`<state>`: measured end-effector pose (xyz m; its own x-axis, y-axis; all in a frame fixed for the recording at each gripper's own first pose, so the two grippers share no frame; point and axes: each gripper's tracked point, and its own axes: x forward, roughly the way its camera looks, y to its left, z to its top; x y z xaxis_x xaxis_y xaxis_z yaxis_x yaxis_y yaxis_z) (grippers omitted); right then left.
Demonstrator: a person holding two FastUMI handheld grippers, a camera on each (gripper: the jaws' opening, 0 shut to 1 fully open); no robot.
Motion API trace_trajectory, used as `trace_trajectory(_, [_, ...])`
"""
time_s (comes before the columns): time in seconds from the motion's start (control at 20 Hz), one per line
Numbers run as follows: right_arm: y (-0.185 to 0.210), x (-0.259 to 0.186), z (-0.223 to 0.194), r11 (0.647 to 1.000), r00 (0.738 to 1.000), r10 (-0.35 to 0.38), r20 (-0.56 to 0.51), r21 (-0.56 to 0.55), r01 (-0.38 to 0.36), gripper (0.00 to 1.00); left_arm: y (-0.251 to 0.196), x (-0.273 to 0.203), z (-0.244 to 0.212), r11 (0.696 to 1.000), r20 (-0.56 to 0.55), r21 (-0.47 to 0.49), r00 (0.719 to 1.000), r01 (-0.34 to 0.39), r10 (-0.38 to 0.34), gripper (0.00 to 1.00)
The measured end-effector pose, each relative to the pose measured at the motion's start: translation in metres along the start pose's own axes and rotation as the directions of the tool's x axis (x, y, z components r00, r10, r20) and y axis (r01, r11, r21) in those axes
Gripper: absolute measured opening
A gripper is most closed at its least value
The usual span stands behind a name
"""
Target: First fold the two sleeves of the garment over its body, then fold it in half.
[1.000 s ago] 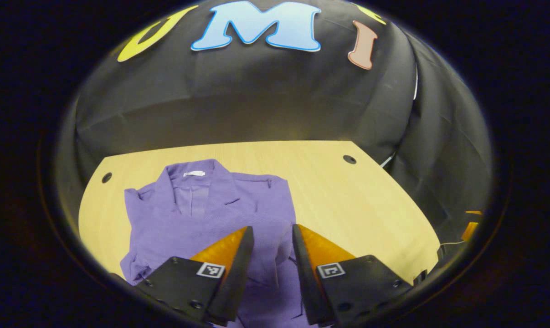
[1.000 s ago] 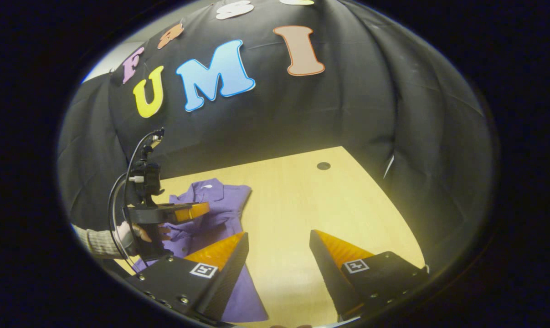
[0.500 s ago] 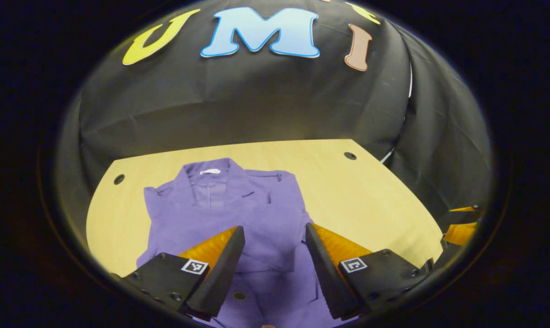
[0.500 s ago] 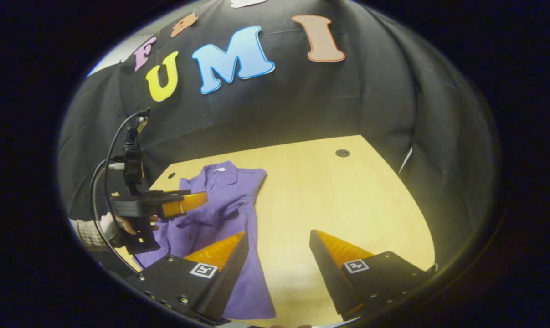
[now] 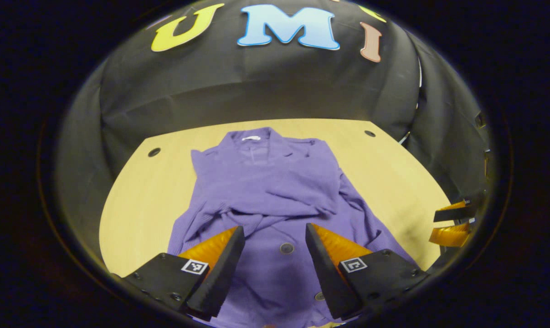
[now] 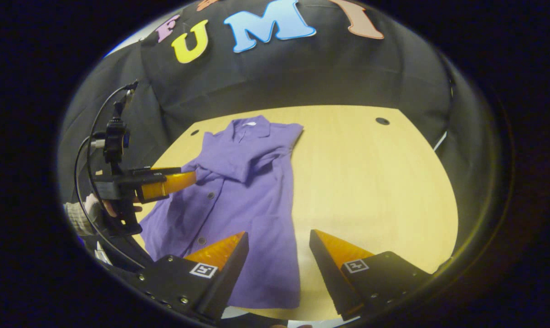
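Bench [image 5: 393,173]: carries the garment, collar toward the far edge.
Garment [image 5: 275,191]: purple, buttoned; sleeves lie crossed over the chest, rumpled; lower body flat.
Left tool [image 5: 274,248]: released, above the hem, grasping nothing.
Right tool [image 6: 278,255]: released, by the hem's edge.
Risk: lifting the hem unevenly for the half fold could drag the sleeves loose.

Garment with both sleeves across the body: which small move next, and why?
Probably lower both open grippers, left gripper and right gripper, to the near hem of the garment on the table. The sleeves already lie over the body and neither gripper holds cloth, so only the half fold is left.
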<state>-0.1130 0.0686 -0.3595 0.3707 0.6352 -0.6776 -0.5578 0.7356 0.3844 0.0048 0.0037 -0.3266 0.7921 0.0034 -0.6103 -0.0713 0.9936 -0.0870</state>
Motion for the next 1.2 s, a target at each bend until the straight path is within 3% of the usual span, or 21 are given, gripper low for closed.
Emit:
trace_trajectory(0.4, [0.024, 0.026, -0.044, 0.996, 0.989, 0.051, -0.138, -0.065, -0.061, 0.85, 0.041, -0.044, -0.088, 0.997, -0.112, -0.034, 0.992, -0.065, 0.061, 0.91])
trace_trajectory(0.95, [0.018, 0.041, -0.086, 0.994, 0.970, -0.020, -0.240, -0.108, -0.006, 0.86, 0.090, -0.066, -0.167, 0.990, -0.239, 0.042, 0.961, -0.136, 0.142, 0.90])
trace_trajectory(1.0, [0.018, 0.043, -0.088, 0.994, 0.970, -0.027, -0.243, -0.111, 0.000, 0.94, 0.092, -0.066, -0.173, 0.989, -0.249, 0.039, 0.957, -0.140, 0.145, 0.90])
trace_trajectory(1.1, [0.016, 0.044, -0.090, 0.993, 0.968, -0.035, -0.249, -0.121, 0.004, 0.92, 0.094, -0.067, -0.181, 0.989, -0.261, 0.026, 0.954, -0.149, 0.150, 0.89])
trace_trajectory(1.2, [0.014, 0.043, -0.094, 0.988, 0.968, -0.049, -0.247, -0.154, 0.011, 0.95, 0.093, -0.066, -0.181, 0.988, -0.255, 0.023, 0.955, -0.150, 0.151, 0.90])
